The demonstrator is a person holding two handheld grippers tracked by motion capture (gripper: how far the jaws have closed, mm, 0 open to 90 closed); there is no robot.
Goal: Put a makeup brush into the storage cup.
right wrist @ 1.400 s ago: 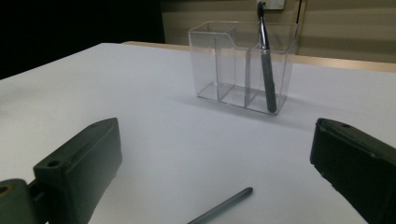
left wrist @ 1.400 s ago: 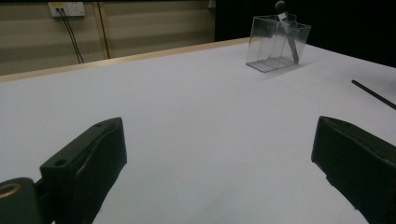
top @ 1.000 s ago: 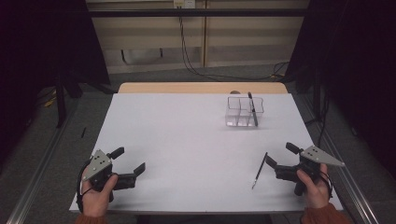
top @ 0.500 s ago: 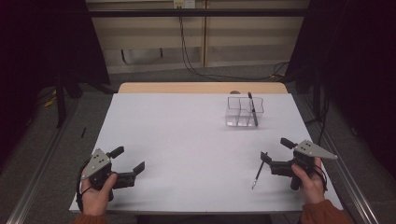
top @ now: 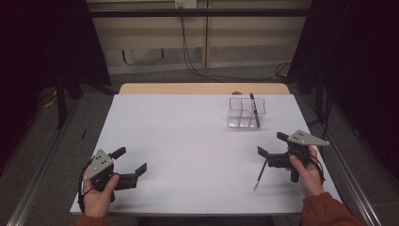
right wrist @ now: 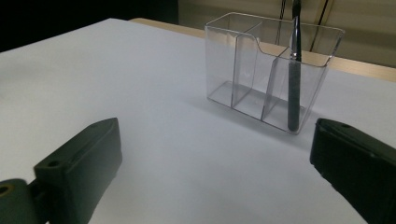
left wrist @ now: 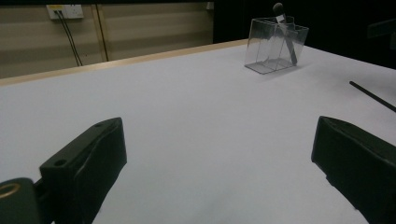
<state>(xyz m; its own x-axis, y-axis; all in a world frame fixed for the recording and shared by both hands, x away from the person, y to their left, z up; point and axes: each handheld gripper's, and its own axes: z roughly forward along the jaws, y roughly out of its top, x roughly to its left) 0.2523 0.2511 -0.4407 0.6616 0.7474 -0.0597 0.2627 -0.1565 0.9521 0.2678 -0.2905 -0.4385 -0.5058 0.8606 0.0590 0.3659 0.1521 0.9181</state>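
Near the table's [top: 188, 122] right edge, towards its near right corner, a pen [top: 260, 175] is lying flat on the white surface, just beside the right gripper [top: 272, 147]. That gripper is hovering with its jaws spread wide and nothing between them. The pen's long axis is running from near-left to far-right, its far end pointing up at the gripper's nearer jaw and its tip trailing towards the near edge. So the pen is lying just on the near, inner side of the right gripper, not between its jaws. In the right gripper view the jaws are pointing at the clear holder [right wrist: 268, 74] instead, where a second pen [right wrist: 293, 79] is standing in the end compartment, leaning a little.

Over by the near left corner the left gripper [top: 128, 162] is also gaping empty, well apart from the loose pen; in the left gripper view its dark shaft [left wrist: 373, 96] is showing far off at the right. The right hand [top: 308, 172] is clearly the nearer one, and to take the pen it would likely need to turn the jaws down and back so they straddle the shaft across its length.
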